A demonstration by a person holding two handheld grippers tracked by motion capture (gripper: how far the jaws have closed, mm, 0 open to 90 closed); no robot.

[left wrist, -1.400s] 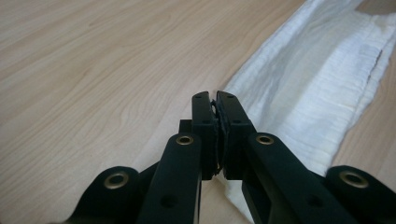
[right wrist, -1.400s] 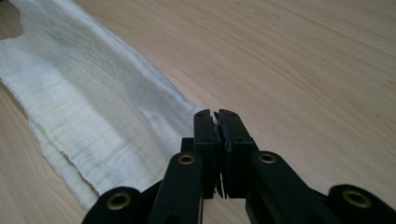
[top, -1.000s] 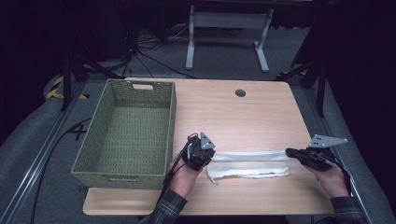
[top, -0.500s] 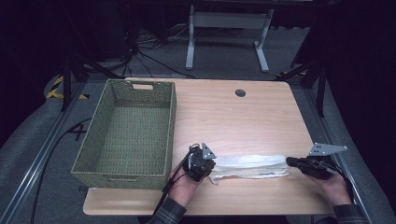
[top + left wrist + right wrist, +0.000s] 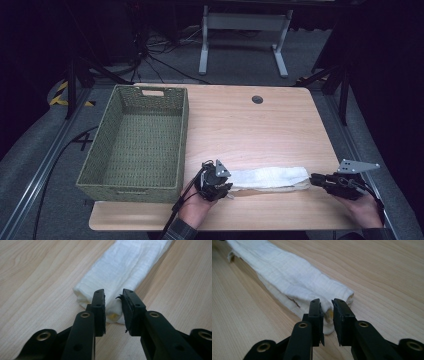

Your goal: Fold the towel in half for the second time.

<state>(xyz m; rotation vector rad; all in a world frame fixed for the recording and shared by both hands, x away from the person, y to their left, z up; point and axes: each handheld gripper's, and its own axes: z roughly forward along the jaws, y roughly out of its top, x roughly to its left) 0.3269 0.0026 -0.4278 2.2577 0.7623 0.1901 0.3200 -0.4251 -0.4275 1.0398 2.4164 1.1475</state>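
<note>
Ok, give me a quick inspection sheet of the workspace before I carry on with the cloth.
Surface: light wooden table, with a round cable hole near its far edge.
Job's things: white cloth folded into a long strip, lying flat near the front edge.
Clutter: green woven basket on the table's left side, nothing seen inside.
Grippers: left claw and right claw each at one end of the strip; jaws have just been opening, cloth edge between them, pads not pressing.
Cables: black cable trails from the left claw; more on the floor.
Surroundings: dark room, grey table frame behind.
</note>
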